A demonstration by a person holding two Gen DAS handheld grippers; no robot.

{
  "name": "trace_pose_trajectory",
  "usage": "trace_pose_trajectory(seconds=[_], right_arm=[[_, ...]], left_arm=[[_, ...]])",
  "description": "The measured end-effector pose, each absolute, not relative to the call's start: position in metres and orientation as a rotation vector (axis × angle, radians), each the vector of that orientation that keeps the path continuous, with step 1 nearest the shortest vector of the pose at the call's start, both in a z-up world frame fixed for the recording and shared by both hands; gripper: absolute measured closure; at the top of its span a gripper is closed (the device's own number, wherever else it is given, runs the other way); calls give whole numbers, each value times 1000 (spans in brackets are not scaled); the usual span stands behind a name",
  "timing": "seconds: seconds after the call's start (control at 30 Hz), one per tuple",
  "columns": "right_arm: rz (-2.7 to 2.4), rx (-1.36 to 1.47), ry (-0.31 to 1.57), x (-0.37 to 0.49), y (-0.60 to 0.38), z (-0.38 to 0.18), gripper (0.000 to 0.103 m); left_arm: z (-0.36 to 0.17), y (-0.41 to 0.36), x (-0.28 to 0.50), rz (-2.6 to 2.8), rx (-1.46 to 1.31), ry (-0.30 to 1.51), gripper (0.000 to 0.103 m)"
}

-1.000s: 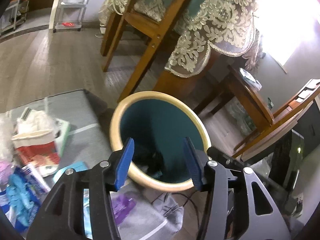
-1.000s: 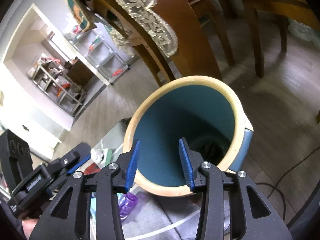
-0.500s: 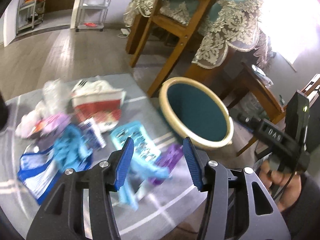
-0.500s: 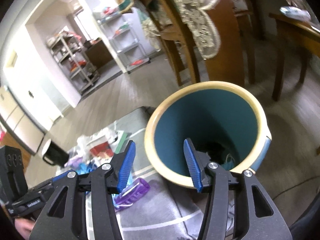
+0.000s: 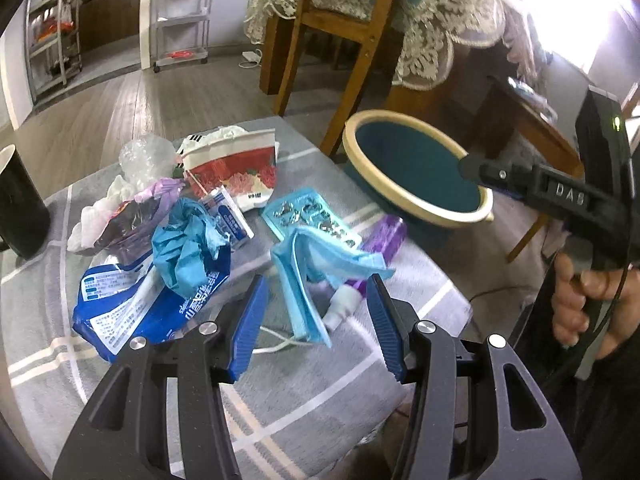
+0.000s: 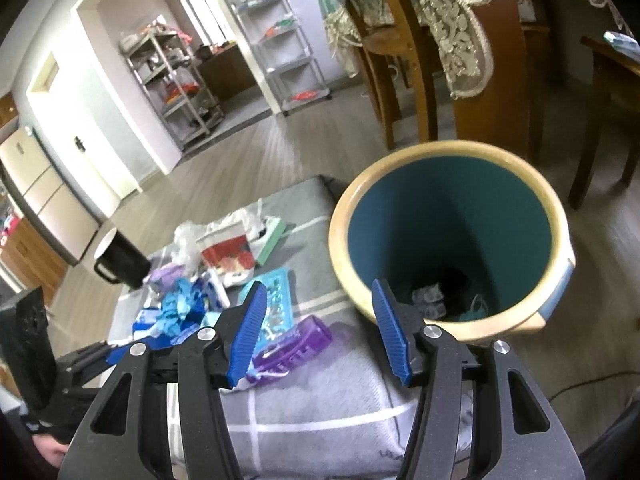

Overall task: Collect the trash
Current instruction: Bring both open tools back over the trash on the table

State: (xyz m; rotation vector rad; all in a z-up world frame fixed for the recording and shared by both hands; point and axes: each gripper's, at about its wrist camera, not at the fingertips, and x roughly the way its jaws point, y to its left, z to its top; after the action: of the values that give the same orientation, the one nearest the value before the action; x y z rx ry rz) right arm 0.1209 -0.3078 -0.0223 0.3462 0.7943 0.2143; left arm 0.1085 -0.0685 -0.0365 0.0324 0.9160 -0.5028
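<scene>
The trash lies heaped on the grey checked surface (image 5: 360,364), filling the middle left of the left wrist view. Nearest is a crumpled blue face mask (image 5: 310,276), lying over a purple bottle (image 5: 374,256) and a light blue blister tray (image 5: 308,216). Further left sit a wad of blue gloves (image 5: 186,246), a blue-and-white packet (image 5: 132,312) and a red-and-white paper bag (image 5: 234,174).

The left tongs (image 5: 314,320) stand half open and empty, framing the face mask from just above, so the step in hand looks like reaching for a fresh piece. The next move calls for lowering onto the mask and pinching it alone.

The right tongs (image 6: 320,330), their jaws just having been opening with nothing between them, hang empty by the teal bin (image 6: 452,236), right of centre in their view. The bin stands just beside the surface and holds a few scraps at its bottom. A black mug (image 6: 120,260) stands at the heap's far left.
</scene>
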Motion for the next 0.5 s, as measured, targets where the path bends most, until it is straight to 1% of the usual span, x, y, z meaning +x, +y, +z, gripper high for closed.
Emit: trace_pose_trajectory(seconds=[0.2,0.5], right_arm=[[270,301,856,122,-291,-33,46],[305,319,977,131,-284,-59,46]], left_arm=[[-48,-71,111,-488,61,945,52],[-71,-83,146,-441,47,1021,52]])
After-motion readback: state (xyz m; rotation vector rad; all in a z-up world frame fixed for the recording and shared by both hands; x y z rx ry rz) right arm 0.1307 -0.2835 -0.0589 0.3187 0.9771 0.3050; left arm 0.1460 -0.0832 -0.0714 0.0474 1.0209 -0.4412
